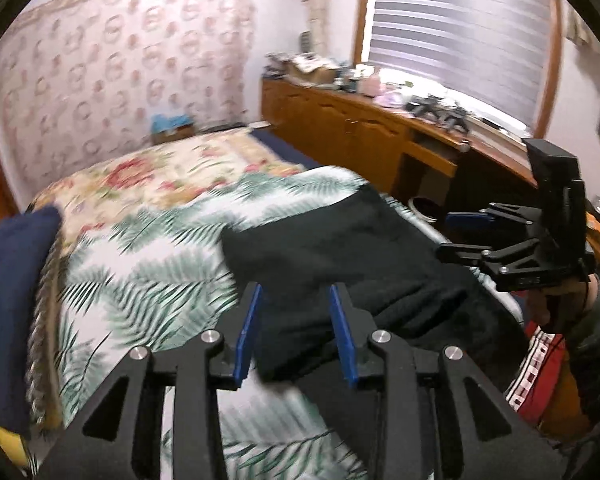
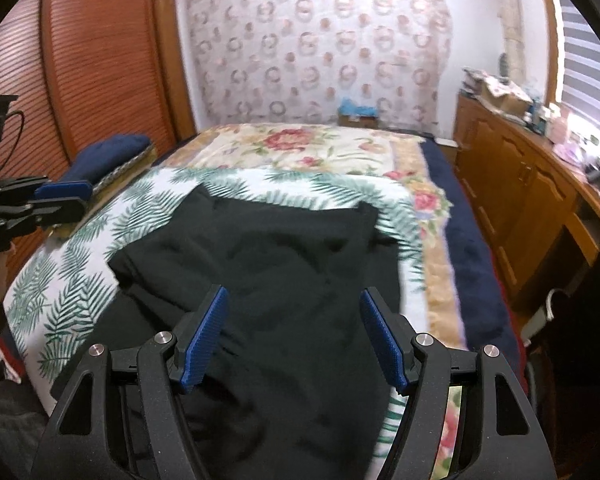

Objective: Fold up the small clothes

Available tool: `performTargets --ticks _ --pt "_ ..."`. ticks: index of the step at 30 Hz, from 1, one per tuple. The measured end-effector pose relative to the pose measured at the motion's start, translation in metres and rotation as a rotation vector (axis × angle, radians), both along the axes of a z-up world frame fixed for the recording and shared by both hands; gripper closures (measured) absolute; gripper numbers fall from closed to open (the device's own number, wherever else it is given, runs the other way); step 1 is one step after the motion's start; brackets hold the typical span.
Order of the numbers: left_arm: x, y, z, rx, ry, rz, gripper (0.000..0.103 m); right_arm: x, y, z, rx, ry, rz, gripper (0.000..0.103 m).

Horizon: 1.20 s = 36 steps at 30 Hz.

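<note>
A black garment [image 1: 340, 248] [image 2: 268, 260] lies spread and rumpled on a palm-leaf sheet [image 1: 140, 260] [image 2: 80, 272] over the bed. My left gripper [image 1: 294, 292] hovers over the garment's near left corner; its blue pads stand apart, with cloth visible in the gap but not pinched. My right gripper [image 2: 293, 294] is wide open above the middle of the garment, nothing between its fingers. In the left wrist view the right gripper [image 1: 460, 232] shows at the garment's right edge, held by a hand. The left gripper [image 2: 60, 196] shows at the left edge of the right wrist view.
A floral quilt [image 2: 300, 144] covers the far half of the bed. A folded navy cloth [image 1: 12, 300] [image 2: 108, 152] sits at the bed's left side. A wooden cabinet [image 2: 512, 184] with clutter runs along the right. A red striped garment [image 1: 540, 368] hangs at the near right.
</note>
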State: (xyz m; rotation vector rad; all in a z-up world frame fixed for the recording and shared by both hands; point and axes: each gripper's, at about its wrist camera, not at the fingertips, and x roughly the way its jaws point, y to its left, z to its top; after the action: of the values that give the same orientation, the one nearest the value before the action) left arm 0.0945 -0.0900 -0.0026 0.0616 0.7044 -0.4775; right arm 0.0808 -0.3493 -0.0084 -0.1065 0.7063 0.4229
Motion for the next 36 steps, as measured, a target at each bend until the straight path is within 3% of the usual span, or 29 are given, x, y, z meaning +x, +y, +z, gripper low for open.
performTargets --ticks 6,15,22,29,31,33,35,36 --pt "-0.004 0.048 -0.025 0.025 0.04 0.109 0.07 0.013 0.053 -0.009 -0.018 0.026 0.108 0.033" --pt "-0.013 0.1 -0.048 -0.017 0.08 0.204 0.07 0.026 0.141 -0.025 -0.071 0.086 0.29 0.033" --pt "-0.013 0.112 -0.056 -0.035 0.091 0.218 0.07 0.027 0.19 -0.049 -0.147 0.144 0.391 0.033" --pt "-0.014 0.111 -0.059 -0.034 0.09 0.204 0.07 0.032 0.203 -0.071 -0.26 0.15 0.4 0.034" --pt "-0.015 0.108 -0.06 -0.039 0.091 0.198 0.07 0.032 0.201 -0.073 -0.278 0.142 0.394 0.043" --pt "-0.015 0.106 -0.06 -0.04 0.092 0.191 0.07 0.032 0.2 -0.071 -0.278 0.131 0.395 0.075" --pt "-0.015 0.103 -0.061 -0.039 0.093 0.185 0.07 0.032 0.196 -0.066 -0.269 0.11 0.387 0.092" --pt "-0.015 0.101 -0.061 -0.039 0.093 0.18 0.07 0.032 0.191 -0.06 -0.246 0.108 0.382 0.094"
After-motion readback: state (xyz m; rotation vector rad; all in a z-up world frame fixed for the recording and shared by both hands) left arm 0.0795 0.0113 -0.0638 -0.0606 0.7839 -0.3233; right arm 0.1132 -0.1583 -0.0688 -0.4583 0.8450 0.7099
